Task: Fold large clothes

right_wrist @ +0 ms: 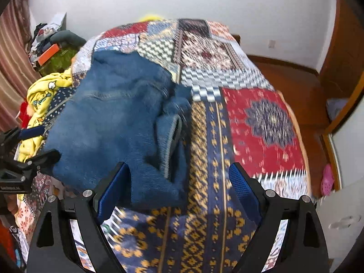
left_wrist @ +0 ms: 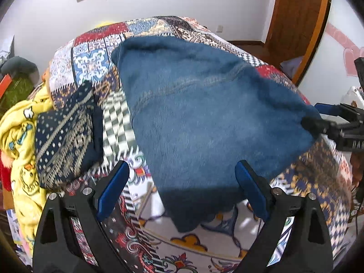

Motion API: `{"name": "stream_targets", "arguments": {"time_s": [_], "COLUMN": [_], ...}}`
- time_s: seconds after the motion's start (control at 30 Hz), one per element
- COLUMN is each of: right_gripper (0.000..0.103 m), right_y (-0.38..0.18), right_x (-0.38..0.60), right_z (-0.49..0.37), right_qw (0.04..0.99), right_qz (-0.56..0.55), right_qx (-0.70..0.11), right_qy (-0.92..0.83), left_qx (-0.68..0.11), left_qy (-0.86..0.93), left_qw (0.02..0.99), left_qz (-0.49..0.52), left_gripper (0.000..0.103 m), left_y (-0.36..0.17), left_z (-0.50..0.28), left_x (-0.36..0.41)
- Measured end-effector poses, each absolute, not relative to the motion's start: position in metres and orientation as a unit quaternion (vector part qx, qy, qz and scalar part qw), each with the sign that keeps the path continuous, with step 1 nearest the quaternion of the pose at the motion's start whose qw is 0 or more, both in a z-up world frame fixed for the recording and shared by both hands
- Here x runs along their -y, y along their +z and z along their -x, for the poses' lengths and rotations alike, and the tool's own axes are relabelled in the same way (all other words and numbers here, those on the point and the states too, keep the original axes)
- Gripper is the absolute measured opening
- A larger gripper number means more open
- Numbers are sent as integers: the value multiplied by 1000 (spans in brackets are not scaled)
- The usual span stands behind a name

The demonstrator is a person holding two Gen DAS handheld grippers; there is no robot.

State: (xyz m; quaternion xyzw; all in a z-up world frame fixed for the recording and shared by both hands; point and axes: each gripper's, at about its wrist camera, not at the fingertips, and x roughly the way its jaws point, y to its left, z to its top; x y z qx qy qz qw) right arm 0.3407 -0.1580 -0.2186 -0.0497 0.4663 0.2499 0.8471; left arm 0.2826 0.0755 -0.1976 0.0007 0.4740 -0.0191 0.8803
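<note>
The fuzzy blue sweater (left_wrist: 204, 118) on the bed (right_wrist: 261, 118) looks soft and floppy. Both claws, left (left_wrist: 182, 188) and right (right_wrist: 179, 191), stand apart, empty; pinch the hem at 6 o'clock.

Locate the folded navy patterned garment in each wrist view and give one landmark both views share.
Left wrist view: the folded navy patterned garment lies at left on the patchwork bedspread, left of the blue sweater.
Right wrist view: only a sliver shows at the sweater's left edge.
Shared landmark: the yellow cartoon-print blanket beside it.
</note>
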Motion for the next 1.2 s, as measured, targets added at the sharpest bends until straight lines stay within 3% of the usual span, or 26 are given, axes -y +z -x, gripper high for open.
{"name": "stream_targets", "arguments": {"time_s": [0.27, 0.63, 1.0, 1.2], "right_gripper": [88, 88, 87, 87], "right_y": [-237, -177, -227, -225], "right_x": [173, 136, 113, 137], "right_z": [-338, -365, -424, -435], "right_qw": [825, 844, 827, 816], "right_qz": [31, 44, 73, 19], "right_qx": [-508, -437, -475, -486], "right_qy": [247, 307, 290, 311], "left_qx": [-480, -414, -444, -428], "left_qy": [-30, 3, 48, 70], "left_qw": [876, 910, 895, 900], "left_qz": [44, -3, 17, 42], "left_gripper": [96, 96, 96, 97], "left_y": [-205, -152, -204, -197], "left_z": [-263, -311, -380, -373], "left_x": [-83, -110, -148, -164]}}
